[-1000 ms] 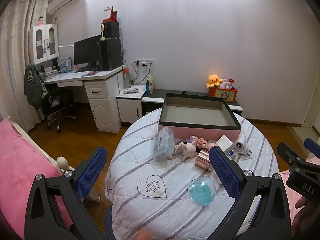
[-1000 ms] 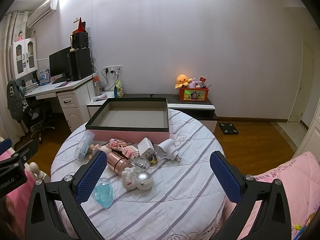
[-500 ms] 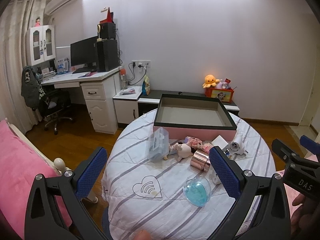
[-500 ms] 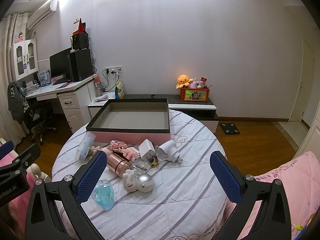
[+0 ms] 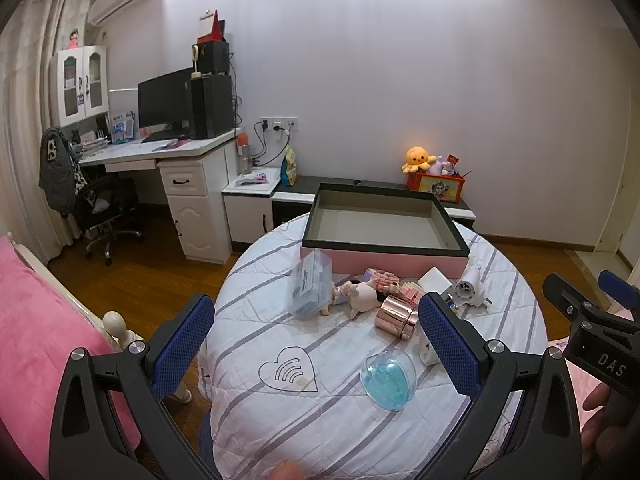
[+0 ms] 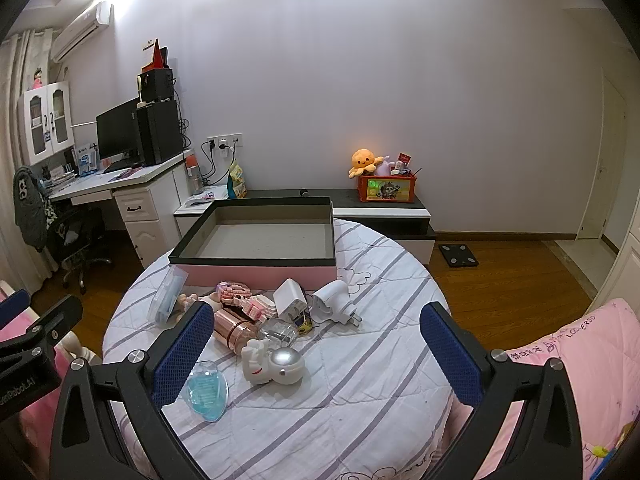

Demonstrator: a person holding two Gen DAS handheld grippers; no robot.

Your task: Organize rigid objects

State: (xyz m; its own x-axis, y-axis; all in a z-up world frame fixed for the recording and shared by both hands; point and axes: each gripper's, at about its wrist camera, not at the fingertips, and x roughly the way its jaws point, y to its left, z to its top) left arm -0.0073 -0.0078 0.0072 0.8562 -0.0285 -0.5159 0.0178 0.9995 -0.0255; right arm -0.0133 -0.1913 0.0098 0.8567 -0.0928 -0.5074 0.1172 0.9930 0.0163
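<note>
Both claws gape wide and hold nothing — left gripper (image 5: pixel 316 338), right gripper (image 6: pixel 316 350), blue ribbed pads. Beyond them, on the striped quilted round table (image 6: pixel 360 392): a clear blue dome (image 6: pixel 206 390), a glossy white astronaut figure (image 6: pixel 274 362), a copper cylinder (image 6: pixel 232 328) — then the shallow pink tray (image 6: pixel 264 236).
</note>
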